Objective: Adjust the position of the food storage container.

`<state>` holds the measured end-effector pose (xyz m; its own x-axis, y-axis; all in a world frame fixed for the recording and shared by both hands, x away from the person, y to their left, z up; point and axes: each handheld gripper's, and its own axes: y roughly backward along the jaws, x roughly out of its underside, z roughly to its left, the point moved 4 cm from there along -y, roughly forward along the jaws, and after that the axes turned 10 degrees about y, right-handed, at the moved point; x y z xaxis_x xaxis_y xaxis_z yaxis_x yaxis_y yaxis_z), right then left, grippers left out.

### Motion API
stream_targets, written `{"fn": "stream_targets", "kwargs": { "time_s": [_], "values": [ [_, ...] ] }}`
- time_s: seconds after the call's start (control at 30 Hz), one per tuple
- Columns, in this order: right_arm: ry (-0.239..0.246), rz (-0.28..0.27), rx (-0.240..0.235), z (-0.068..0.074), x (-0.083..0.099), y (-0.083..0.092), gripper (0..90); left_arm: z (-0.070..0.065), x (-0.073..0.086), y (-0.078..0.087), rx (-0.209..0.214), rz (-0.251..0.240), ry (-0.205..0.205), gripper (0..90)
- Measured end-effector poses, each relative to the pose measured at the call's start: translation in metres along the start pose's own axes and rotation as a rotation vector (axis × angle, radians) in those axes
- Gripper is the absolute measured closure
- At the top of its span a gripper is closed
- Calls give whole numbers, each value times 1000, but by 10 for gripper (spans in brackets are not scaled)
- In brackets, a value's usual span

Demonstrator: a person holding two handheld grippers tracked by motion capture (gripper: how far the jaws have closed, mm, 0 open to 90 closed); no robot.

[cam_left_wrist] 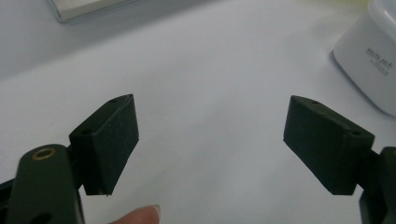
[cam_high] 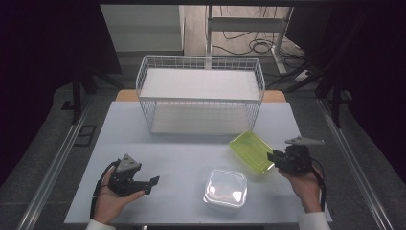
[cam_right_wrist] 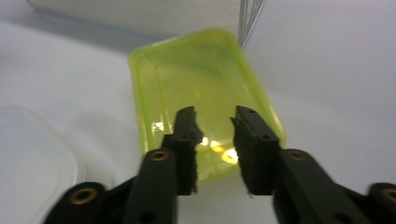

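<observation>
Two hand-held grippers worked over a pale grey-white table (cam_high: pixel 182 158) that filled the lower middle of the high view. The right gripper (cam_high: pixel 274 157), at lower right of that view, met the near edge of a yellow-green lid (cam_high: pixel 251 151), which lay tilted just right of centre with its far end towards the wire basket (cam_high: pixel 200 93). In the right gripper view the right gripper (cam_right_wrist: pixel 215 140) showed its two black jaws rising from the bottom edge, drawn in to a narrow gap over the lid's near rim (cam_right_wrist: pixel 205 107); whether the pads pressed on that rim could not be told, as the picture was blurred there. The left gripper (cam_high: pixel 154 181) rested in a hand (cam_high: pixel 112 201) at lower left of the high view, well apart from the lid. In the left gripper view the left gripper (cam_left_wrist: pixel 210 144) had its jaws spread wide over bare table, with nothing between them, and a fingertip (cam_left_wrist: pixel 140 215) showed at the bottom edge.

A clear lidded container (cam_high: pixel 226 188) stood at lower centre of the high view, near the yellow-green lid; its white corner (cam_left_wrist: pixel 371 60) appeared at upper right of the left gripper view. The white wire basket occupied the upper middle of the table, holding a white shelf board. A small grey object (cam_high: pixel 305 141) lay at the table's right edge. Beyond the table, at the top of the frame, were a grey floor, loose black cables (cam_high: pixel 253 45) and the legs of a light-coloured stand (cam_high: pixel 280 52); dark surroundings closed off both sides.
</observation>
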<state>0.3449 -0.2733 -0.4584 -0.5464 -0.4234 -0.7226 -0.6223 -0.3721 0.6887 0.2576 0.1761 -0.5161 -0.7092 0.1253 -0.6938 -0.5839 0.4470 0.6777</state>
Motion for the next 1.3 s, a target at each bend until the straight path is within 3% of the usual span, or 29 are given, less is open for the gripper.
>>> {"fn": "stream_targets", "kwargs": {
  "time_s": [0.13,0.17,0.23,0.27,0.43,0.47,0.63,0.77,0.9,1.07,1.3],
  "values": [
    [23,39,11,-7,-18,-16,850,-1,-2,0,5,1,-6,177],
    [61,79,29,-10,-32,-28,886,-1,-3,-1,6,0,-9,177],
    [73,88,28,-11,-36,-32,889,-1,-3,-2,5,2,-10,177],
    [85,118,37,-16,-44,-44,890,0,-3,-3,3,5,-10,177],
    [67,161,34,-31,-48,-64,891,2,-1,-2,-3,12,-9,182],
    [69,178,22,-37,-47,-73,891,2,-1,-1,-2,8,-5,183],
    [88,212,19,-46,-47,-87,892,6,2,1,-11,9,7,184],
    [113,217,15,-45,-49,-95,892,5,2,1,-15,10,9,184],
    [167,232,58,-39,-48,-106,892,5,5,0,-14,16,10,184],
    [187,221,43,-36,-49,-110,892,6,6,-1,-17,21,12,184],
    [238,195,2,-11,-49,-114,892,5,8,-4,-15,33,7,184]
  ]
}}
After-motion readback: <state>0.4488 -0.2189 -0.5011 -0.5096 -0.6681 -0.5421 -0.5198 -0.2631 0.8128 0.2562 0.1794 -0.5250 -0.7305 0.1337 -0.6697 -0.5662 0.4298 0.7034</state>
